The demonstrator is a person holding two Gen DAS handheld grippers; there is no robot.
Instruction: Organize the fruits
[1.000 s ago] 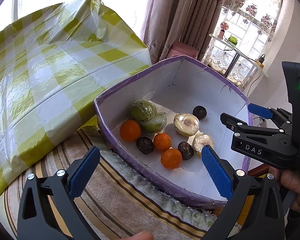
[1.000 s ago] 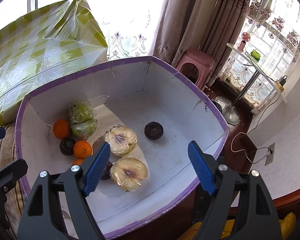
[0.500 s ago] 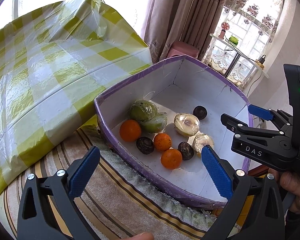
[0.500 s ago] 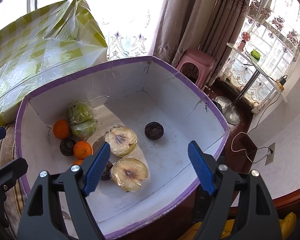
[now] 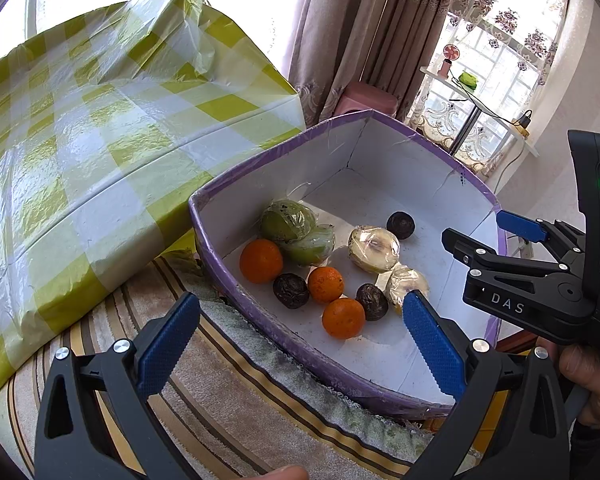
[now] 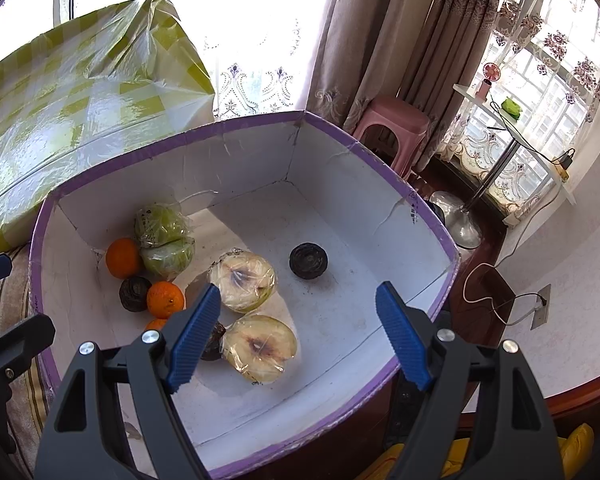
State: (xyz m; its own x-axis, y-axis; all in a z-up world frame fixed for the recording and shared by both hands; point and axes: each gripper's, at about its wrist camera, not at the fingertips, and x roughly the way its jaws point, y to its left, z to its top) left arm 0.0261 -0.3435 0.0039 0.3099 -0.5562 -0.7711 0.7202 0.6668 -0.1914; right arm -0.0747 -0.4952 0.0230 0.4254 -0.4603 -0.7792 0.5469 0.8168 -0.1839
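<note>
Your right gripper (image 6: 298, 336) hangs above the near edge of the white cardboard box with the purple rim (image 6: 384, 164). Its blue ribbed pads are spread wide and hold nothing. Your left gripper (image 5: 300, 336) is equally wide and empty, poised over the striped pile cloth (image 5: 228, 396) outside the box's near wall.

All the fruit lies on the box floor. The nearer film-wrapped pale apple half (image 6: 260, 348) sits just ahead of and below your right fingers, beside the left pad, cut face up, its broad face running roughly across the gap. A second wrapped half (image 6: 242, 274) lies just beyond it. One dark wrinkled round fruit (image 6: 308, 261) stands alone, farther in and apart from the rest. Three smooth oranges (image 5: 261, 261), two more dark wrinkled fruits (image 5: 291, 290) and two film-wrapped green fruits (image 5: 287, 220) cluster toward the left wall, nearer your left gripper.

In my judgement the right hand is better placed for the near apple half. Expect slippery film and soft flesh; close gently.
</note>
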